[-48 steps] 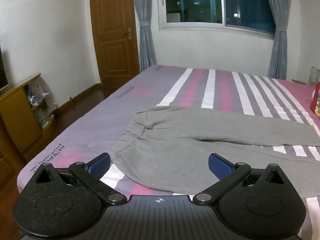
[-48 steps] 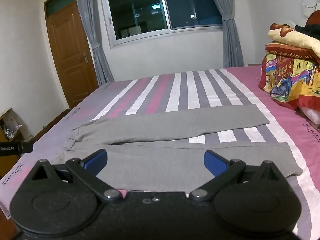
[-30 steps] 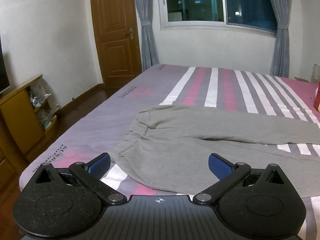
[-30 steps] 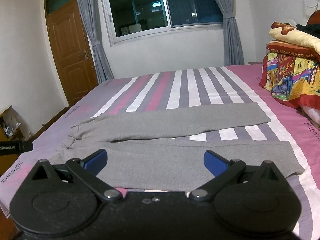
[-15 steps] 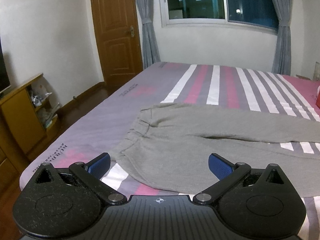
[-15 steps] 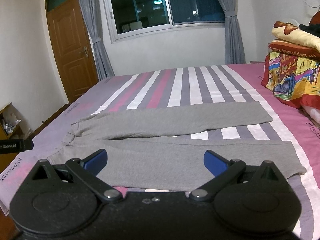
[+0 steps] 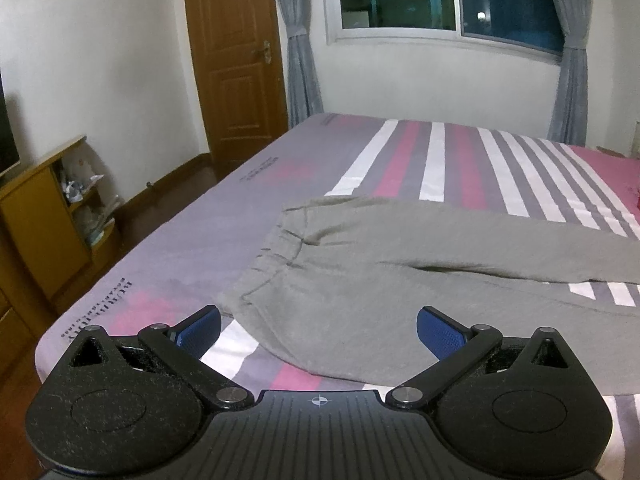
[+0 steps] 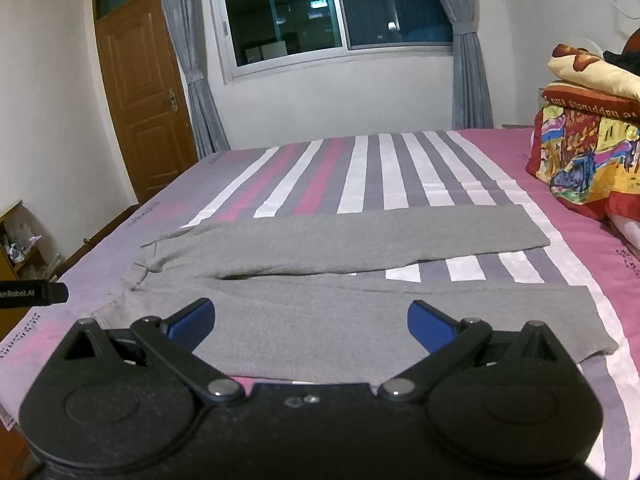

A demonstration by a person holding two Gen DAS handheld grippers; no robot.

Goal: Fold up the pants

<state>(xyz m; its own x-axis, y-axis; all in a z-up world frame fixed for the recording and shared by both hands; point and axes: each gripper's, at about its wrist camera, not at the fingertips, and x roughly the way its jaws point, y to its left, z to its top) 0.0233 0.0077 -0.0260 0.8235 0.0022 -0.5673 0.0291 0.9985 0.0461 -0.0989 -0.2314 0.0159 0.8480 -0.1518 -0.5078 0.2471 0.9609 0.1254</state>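
Pants [image 8: 340,280] lay flat across the striped bed [image 8: 360,168], filling the middle of the right wrist frame: grey, soft knit, the two legs spread apart in a narrow V with a strip of sheet showing between them toward the right. The waistband [image 7: 276,256] sat at the left end, slightly rumpled, in the centre of the left wrist frame. Nothing had been folded yet.

Both tongs hovered above the near edge of the cloth, holding nothing. The left tongs [image 7: 318,326] were spread wide over the waistband corner; the right tongs [image 8: 310,320] were equally wide over the near leg.

Trouble would probably come from the cloth itself. Its limp knit could bunch or slide on the sheet if one blue pad caught only the top layer. A pinch taken too far from the edge might also drag the sheet up with it. Because the legs were not parallel, bringing one over the other without lining up the cuffs [image 8: 588,320] would likely leave a crooked fold. A stack of bright bedding [image 8: 588,152] at the right edge of the frame stood near the cuffs.
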